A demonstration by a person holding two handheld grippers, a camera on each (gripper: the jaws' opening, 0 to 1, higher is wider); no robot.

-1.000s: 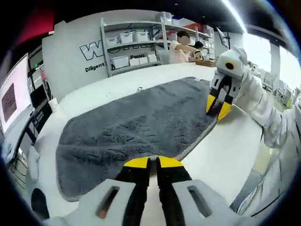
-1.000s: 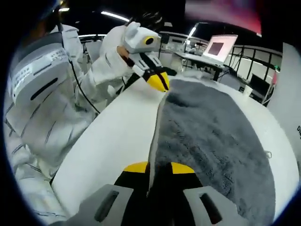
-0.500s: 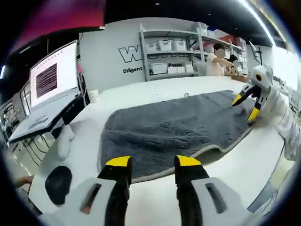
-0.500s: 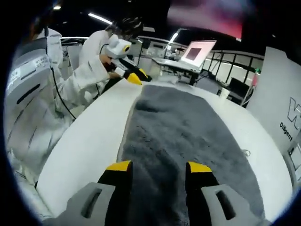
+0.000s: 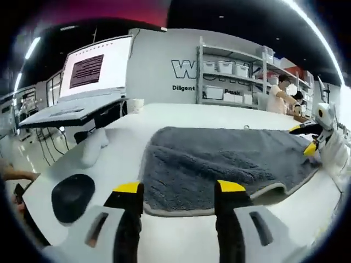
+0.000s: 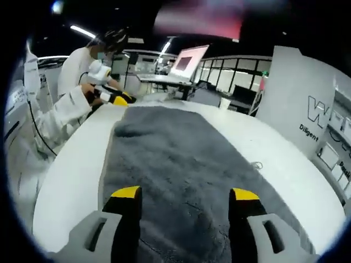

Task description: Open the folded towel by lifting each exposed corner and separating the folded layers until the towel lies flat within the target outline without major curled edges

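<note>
A grey shaggy towel (image 5: pixel 225 161) lies spread lengthwise on the white table (image 5: pixel 181 112); its near edge shows a lighter hem that lifts slightly at the front right. My left gripper (image 5: pixel 179 189) hovers open just short of that near end, nothing between its yellow tips. In the right gripper view the same towel (image 6: pixel 175 164) runs away from me, and my right gripper (image 6: pixel 186 194) stands open above its end. The right gripper (image 5: pixel 308 138) appears small at the towel's far right end. The left gripper (image 6: pixel 118 99) is held by a person in white at the far end.
A black round pad (image 5: pixel 72 195) and a white object (image 5: pixel 94 153) lie on the table left of the towel. A laptop (image 5: pixel 88 76) stands on a stand beyond. Shelving (image 5: pixel 236 76) with bins lines the back wall, with people (image 5: pixel 279 98) nearby. A small ring-like item (image 6: pixel 255 165) lies beside the towel.
Both grippers, shut on the towel's edge a second ago, have opened and pulled back and apart along it. The towel stays lying flat.
</note>
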